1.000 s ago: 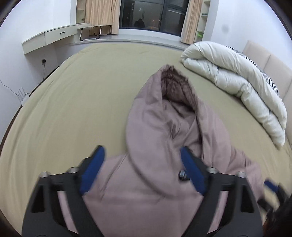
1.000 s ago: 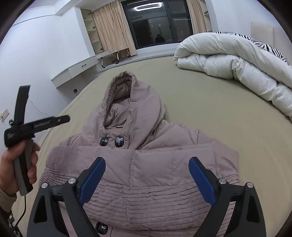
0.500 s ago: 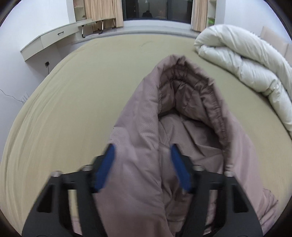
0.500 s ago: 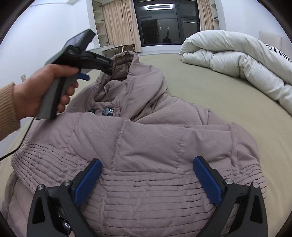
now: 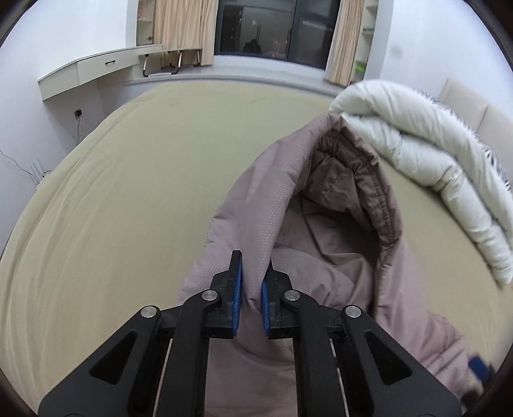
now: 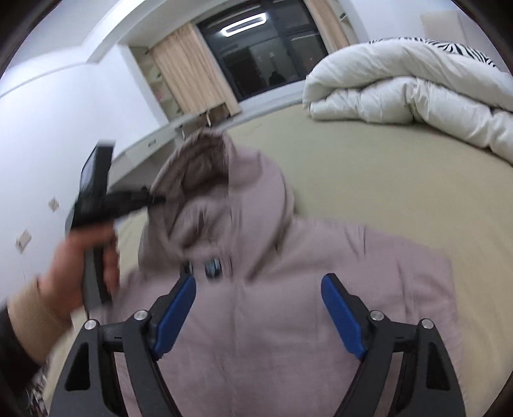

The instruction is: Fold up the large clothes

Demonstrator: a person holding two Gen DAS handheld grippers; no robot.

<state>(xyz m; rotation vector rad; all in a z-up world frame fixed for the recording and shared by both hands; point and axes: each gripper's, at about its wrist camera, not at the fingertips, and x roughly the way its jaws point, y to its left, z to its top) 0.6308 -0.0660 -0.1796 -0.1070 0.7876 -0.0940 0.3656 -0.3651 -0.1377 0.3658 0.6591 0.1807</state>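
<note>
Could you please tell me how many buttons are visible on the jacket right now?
2: both buttons sit side by side on the jacket below the hood; more may be hidden.

Bedroom, white walls (image 5: 19, 106). Large bed with olive-tan sheet (image 5: 128, 199); rolled white duvet (image 6: 400, 86) on its far right side, zebra-print fabric (image 6: 461, 49) just behind it. Beige padded headboard (image 5: 465, 102). Dark night window (image 6: 272, 54) flanked by beige curtains (image 5: 182, 29), ceiling light reflected in the glass. White wall-mounted desk with drawer (image 5: 96, 69). Wall outlet with cable (image 5: 78, 112).
</note>
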